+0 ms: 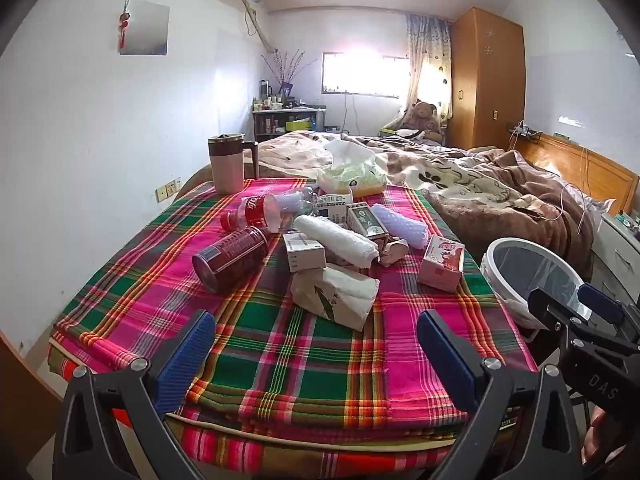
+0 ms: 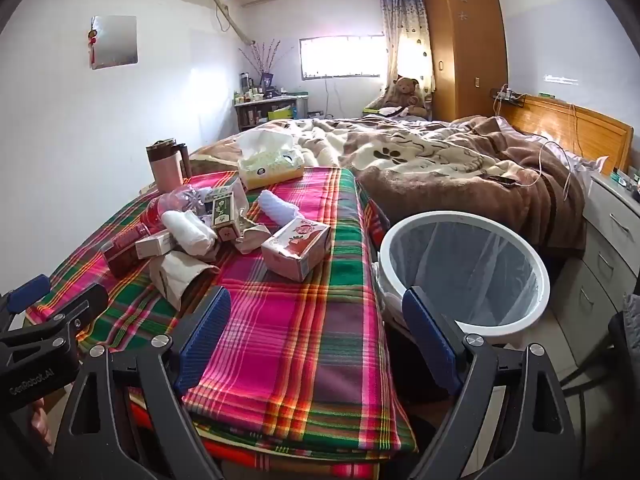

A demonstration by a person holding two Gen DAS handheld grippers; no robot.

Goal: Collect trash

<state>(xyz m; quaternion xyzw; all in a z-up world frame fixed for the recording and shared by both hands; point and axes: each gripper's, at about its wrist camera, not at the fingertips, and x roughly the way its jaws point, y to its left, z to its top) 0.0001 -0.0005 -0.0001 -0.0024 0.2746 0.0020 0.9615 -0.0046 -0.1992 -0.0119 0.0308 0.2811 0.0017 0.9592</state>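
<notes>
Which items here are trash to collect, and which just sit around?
Job: dark red can, cola bottle, pink box, crumpled paper bag, white bin.
Lying about: mug, tissue pack, teddy bear.

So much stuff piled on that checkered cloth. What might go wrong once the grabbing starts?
The red can lies on its side near the cloth's edge, so a nudge might roll it off. The boxes and the white roll overlap, so pulling one may drag others. The lined bin stands beside the bed, lower than the cloth, so a drop released early could miss. Both sets of fingers are open and empty.
</notes>
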